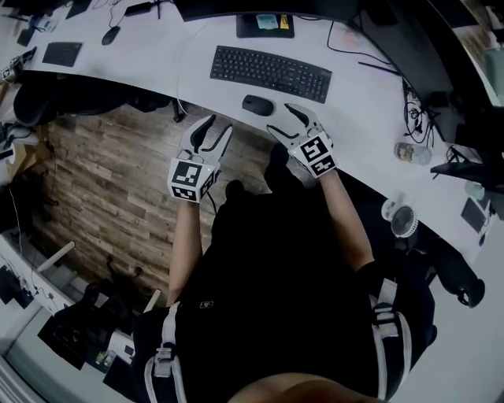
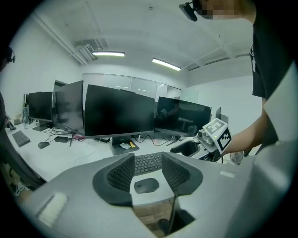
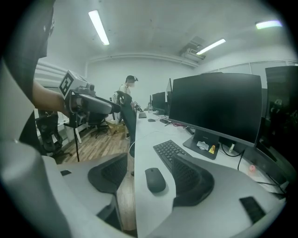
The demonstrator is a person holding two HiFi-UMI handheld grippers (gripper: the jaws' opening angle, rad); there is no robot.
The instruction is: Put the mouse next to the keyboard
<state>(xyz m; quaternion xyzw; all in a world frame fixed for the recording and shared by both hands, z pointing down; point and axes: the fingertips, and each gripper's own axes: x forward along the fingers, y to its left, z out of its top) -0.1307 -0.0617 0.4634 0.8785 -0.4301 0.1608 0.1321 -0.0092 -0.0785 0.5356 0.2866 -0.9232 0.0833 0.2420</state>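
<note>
A dark mouse [image 1: 257, 105] lies near the front edge of the white desk [image 1: 358, 118], just in front of the black keyboard [image 1: 270, 72]. My left gripper [image 1: 216, 126] hangs open off the desk edge, left of the mouse and over the wooden floor. My right gripper [image 1: 282, 118] is open just right of the mouse, over the desk edge. In the left gripper view the mouse [image 2: 146, 185] shows between the empty jaws, with the keyboard [image 2: 147, 162] behind. In the right gripper view the mouse [image 3: 155, 180] lies ahead between the open jaws, beside the keyboard [image 3: 168, 152].
A monitor stand [image 1: 265, 24] with a yellow card stands behind the keyboard. Cables [image 1: 409, 98], a bottle [image 1: 413, 153] and a small fan [image 1: 403, 220] lie on the desk's right. Another keyboard [image 1: 61, 53] and mouse [image 1: 111, 34] sit far left. A person [image 3: 127, 88] stands far back.
</note>
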